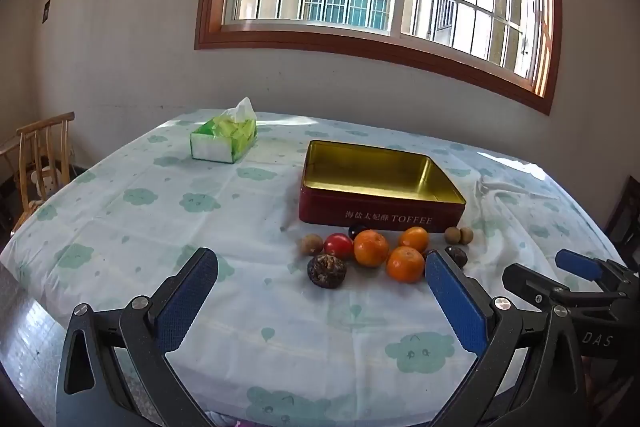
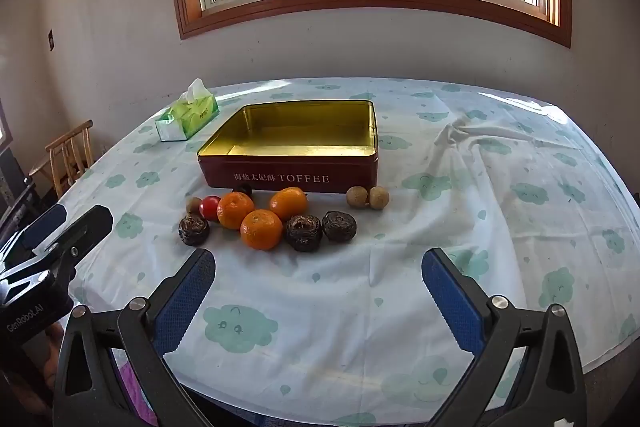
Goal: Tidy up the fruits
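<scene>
An open red toffee tin [image 1: 400, 219] [image 2: 280, 179] with a gold, empty inside sits mid-table. In front of it lie three oranges [image 1: 371, 247] [image 2: 262, 229], a red tomato [image 1: 338, 245] [image 2: 209, 207], three dark wrinkled fruits [image 1: 326, 270] [image 2: 303, 233], a small brown fruit [image 1: 311, 244] [image 2: 193, 204], a dark round fruit [image 1: 357, 229] and two pale brown longans [image 1: 459, 235] [image 2: 367, 197]. My left gripper [image 1: 322, 267] is open and empty, just short of the pile. My right gripper [image 2: 318, 265] is open and empty, in front of the fruits; it also shows in the left wrist view [image 1: 540, 273].
A green tissue box [image 1: 224, 143] [image 2: 186, 117] stands at the back left. The cloud-print tablecloth [image 1: 140, 211] [image 2: 480, 211] is rumpled right of the tin. A wooden chair [image 1: 36, 155] [image 2: 68, 159] stands left of the table, a wall and window behind.
</scene>
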A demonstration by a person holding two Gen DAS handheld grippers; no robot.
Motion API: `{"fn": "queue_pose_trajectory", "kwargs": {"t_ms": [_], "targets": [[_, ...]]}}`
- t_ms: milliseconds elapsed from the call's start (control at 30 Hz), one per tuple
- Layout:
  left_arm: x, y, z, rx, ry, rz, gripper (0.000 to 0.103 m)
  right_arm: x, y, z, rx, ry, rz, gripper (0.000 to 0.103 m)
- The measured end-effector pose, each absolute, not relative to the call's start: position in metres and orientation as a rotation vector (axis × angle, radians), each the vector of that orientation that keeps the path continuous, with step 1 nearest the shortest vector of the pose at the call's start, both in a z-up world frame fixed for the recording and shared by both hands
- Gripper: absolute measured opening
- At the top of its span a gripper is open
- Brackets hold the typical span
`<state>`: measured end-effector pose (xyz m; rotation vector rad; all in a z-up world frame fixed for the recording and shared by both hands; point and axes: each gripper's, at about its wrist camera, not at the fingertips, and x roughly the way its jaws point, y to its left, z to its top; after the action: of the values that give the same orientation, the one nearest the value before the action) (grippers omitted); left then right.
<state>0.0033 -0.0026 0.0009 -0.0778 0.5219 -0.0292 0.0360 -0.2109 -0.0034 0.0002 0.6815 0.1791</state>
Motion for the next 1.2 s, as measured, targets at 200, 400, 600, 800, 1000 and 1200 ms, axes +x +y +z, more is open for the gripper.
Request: {"fn": "queue_pose_trajectory", "kwargs": {"t_ms": [200, 400, 600, 800, 1000, 1200], "targets": [[-0.010, -0.029, 0.007, -0.064, 0.463, -0.030, 0.103, 0.025, -0.221, -0.014, 0.081, 0.679, 0.190, 0.103], [-0.041, -0.001, -0.011, -0.164, 0.435, -0.038, 0.103, 0.027, -0.225, -0.021, 0.117, 0.742, 0.195, 0.103], [-0.041, 0.003, -0.011, -0.189, 0.433, -0.090, 0.103, 0.025, -0.223, -0.017, 0.103, 0.714, 0.221, 0.103], [-0.045, -0.001, -0.011, -0.185, 0.424, -0.132, 0.103, 0.040, -0.232, -0.020, 0.027, 0.712, 0.277, 0.065], [-0.039, -0.019, -0.015, -0.122, 0.466, -0.252, 0.103, 0.080, -0.239, -0.043, -0.056, 0.808, 0.325, 0.034], [-0.040, -0.021, -0.011, -0.084, 0.438, -0.220, 0.103, 0.117, -0.242, -0.057, -0.026, 0.871, 0.375, 0.033]]}}
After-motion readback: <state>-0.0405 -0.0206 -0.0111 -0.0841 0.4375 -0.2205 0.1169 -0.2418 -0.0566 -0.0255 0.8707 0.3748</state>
